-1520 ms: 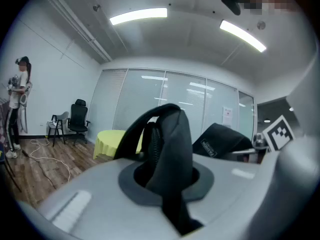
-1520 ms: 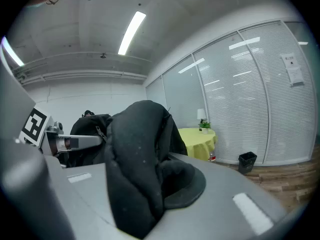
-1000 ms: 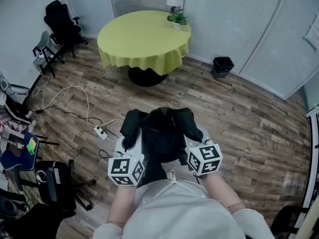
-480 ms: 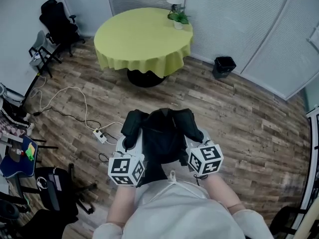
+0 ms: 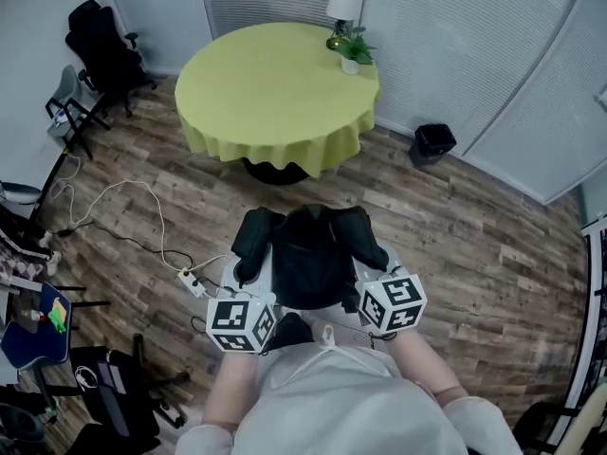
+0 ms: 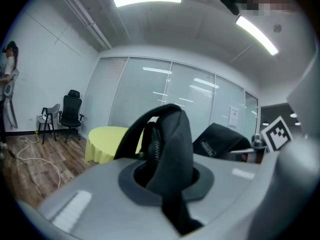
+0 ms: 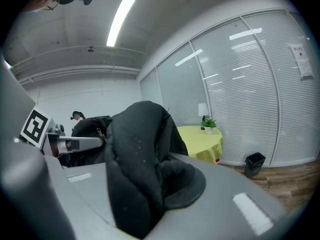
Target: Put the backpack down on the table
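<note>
Backpack (image 5: 305, 254) hangs from left tool (image 6: 167, 176), right tool (image 7: 150, 184), broadside facing table (image 5: 275, 83)

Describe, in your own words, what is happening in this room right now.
A person holds a black backpack up with two handheld grippers: the left gripper and the right gripper are each shut on part of it. It is above the wooden floor, not yet on the round yellow-green table ahead, which carries a lamp and a plant.

Head view looks down; gripper views level; all share table (image 5: 275, 93).
</note>
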Demonstrator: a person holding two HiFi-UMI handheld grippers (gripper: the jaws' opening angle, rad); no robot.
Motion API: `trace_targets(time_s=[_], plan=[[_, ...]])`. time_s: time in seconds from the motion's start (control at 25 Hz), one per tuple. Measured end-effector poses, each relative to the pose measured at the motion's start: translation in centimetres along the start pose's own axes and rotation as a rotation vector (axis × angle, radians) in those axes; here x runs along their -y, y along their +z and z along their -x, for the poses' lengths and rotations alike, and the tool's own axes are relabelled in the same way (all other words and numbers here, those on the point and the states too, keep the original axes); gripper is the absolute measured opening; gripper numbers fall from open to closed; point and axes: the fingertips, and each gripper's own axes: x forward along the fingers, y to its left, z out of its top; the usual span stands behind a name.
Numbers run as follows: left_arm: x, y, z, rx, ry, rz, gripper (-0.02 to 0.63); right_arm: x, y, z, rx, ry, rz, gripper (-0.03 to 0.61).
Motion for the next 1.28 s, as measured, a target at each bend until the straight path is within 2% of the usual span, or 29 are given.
trace_targets(time_s=[0.44,0.68,1.08,1.28], plan=[[-9.8,5.6,-11.3,-0.003,-0.033,-0.012,0.031,1.3,5.9,-14.0,0.024,-0.037,-0.025,0.031],[-13.7,7.5,-15.2,-0.002,-0.014,-0.007,0.031,1.8,8.0,-20.0,0.023,-0.022,-0.028,0.031],[-18.3,8.7,-23.0,-0.017,0.064,0.006,0.031,5.1,10.1,-30.1,0.0,0.062,-0.029,0.031],[-20.4,11.1,-29.0,-0.009,0.112,0.017,0.031,7.9,13.2,-36.7,-0.004,0.12,-0.016,0.031]])
